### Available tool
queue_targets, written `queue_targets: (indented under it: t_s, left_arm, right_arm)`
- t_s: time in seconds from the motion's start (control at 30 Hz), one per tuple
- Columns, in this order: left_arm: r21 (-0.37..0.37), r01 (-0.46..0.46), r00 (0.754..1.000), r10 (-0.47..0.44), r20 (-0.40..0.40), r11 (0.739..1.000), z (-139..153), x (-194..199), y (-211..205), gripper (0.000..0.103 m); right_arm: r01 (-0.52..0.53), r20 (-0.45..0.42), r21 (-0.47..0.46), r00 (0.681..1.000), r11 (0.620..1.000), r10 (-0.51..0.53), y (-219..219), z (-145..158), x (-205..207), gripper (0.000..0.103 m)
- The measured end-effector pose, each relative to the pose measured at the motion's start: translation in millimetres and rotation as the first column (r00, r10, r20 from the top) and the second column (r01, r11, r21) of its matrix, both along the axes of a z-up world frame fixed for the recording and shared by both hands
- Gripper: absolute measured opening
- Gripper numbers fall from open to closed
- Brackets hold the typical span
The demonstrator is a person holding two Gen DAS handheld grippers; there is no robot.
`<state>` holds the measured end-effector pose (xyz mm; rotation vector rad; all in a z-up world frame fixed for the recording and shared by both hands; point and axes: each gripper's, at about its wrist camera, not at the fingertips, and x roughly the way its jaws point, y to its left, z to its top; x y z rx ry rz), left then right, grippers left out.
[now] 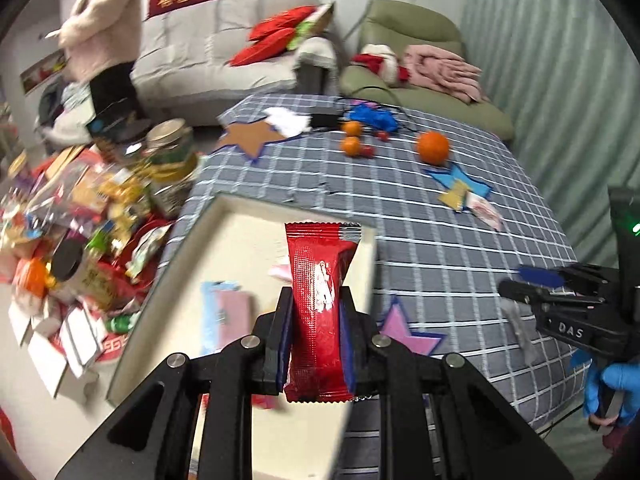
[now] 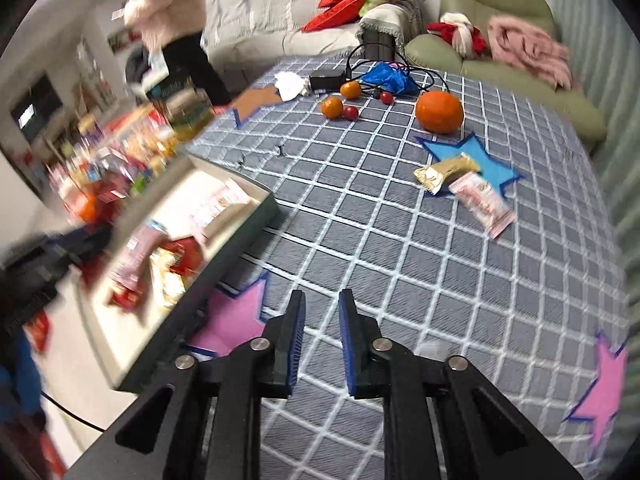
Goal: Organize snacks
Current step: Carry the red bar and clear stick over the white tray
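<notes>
My left gripper (image 1: 316,300) is shut on a red snack packet (image 1: 318,300) and holds it upright above the cream box (image 1: 224,216). The box (image 2: 248,224) holds several snack packets (image 2: 160,264). My right gripper (image 2: 322,304) is open and empty, low over the checked tablecloth beside a pink star (image 2: 232,320). It also shows at the right of the left wrist view (image 1: 520,286). A gold packet (image 2: 444,172) and a pink-white packet (image 2: 482,204) lie on a blue star (image 2: 480,156) further back.
A large orange (image 2: 439,111), small oranges (image 2: 332,107) and red fruits lie at the far end with a blue bag (image 2: 388,76) and cables. A cluttered pile of snacks and jars (image 1: 100,208) lies left of the box. A person (image 1: 100,32) stands by the sofa.
</notes>
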<state>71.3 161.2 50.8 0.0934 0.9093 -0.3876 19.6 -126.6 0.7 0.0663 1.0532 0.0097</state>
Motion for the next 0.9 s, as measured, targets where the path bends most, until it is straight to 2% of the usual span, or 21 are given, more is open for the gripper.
queue_targets:
  t_s: [0.03,0.07,0.13,0.17,0.23,0.27,0.3,0.33,0.4,0.43,0.53,0.63,0.77,0.9]
  left_arm:
    - [0.001,-0.008,1.0,0.008,-0.004,1.0,-3,1,6,0.023]
    - [0.002,-0.014,1.0,0.014,-0.01,1.0,-7,2,12,0.023]
    - [0.004,-0.015,1.0,0.015,-0.025,1.0,-14,5,16,0.023]
    - [0.007,-0.014,0.999,0.014,-0.031,1.0,-17,7,16,0.023]
    - [0.011,-0.011,0.999,0.012,-0.044,1.0,-23,10,14,0.023]
    - [0.01,-0.008,0.999,0.008,-0.047,1.0,-25,10,13,0.023]
    - [0.008,-0.002,0.999,0.003,-0.048,1.0,-26,11,12,0.023]
    - [0.009,0.001,0.999,0.0,-0.046,1.0,-27,11,13,0.023]
    - [0.013,0.005,0.999,-0.004,-0.045,1.0,-28,13,13,0.023]
    - [0.014,0.003,0.999,-0.002,-0.045,1.0,-28,14,13,0.023]
    - [0.006,-0.008,0.999,0.009,-0.048,1.0,-29,17,19,0.023]
    - [0.008,-0.022,0.998,0.022,-0.051,1.0,-29,21,27,0.023]
    - [0.011,-0.046,0.998,0.046,-0.048,0.999,-28,27,37,0.023]
    - [0.014,-0.071,0.996,0.071,-0.062,0.997,-33,34,46,0.023]
  right_arm:
    - [0.038,-0.02,-0.041,0.999,0.998,-0.038,-9,-8,-1,0.082]
    - [0.06,-0.032,-0.058,0.998,0.996,-0.062,-17,-15,-3,0.085]
    - [0.11,-0.103,-0.059,0.988,0.992,-0.116,-38,-35,-9,0.085]
    - [0.13,-0.128,-0.054,0.982,0.99,-0.136,-46,-44,-11,0.083]
    - [0.174,-0.195,-0.036,0.965,0.984,-0.177,-64,-65,-19,0.061]
    - [0.194,-0.23,-0.021,0.954,0.981,-0.193,-72,-76,-24,0.055]
    - [0.201,-0.245,-0.011,0.949,0.979,-0.198,-75,-82,-30,0.053]
    - [0.188,-0.221,-0.04,0.956,0.981,-0.192,-72,-81,-34,0.048]
    - [0.165,-0.223,-0.062,0.959,0.984,-0.175,-66,-80,-36,0.024]
    - [0.155,-0.225,-0.051,0.961,0.987,-0.162,-62,-79,-36,0.016]
    - [0.142,-0.191,0.031,0.972,0.989,-0.133,-49,-69,-28,0.016]
    - [0.084,-0.138,0.145,0.988,0.986,-0.064,-25,-45,-10,0.016]
    - [-0.023,-0.074,0.226,0.996,0.974,0.04,18,-13,20,0.016]
    - [-0.109,-0.043,0.271,0.991,0.956,0.125,67,1,53,0.016]
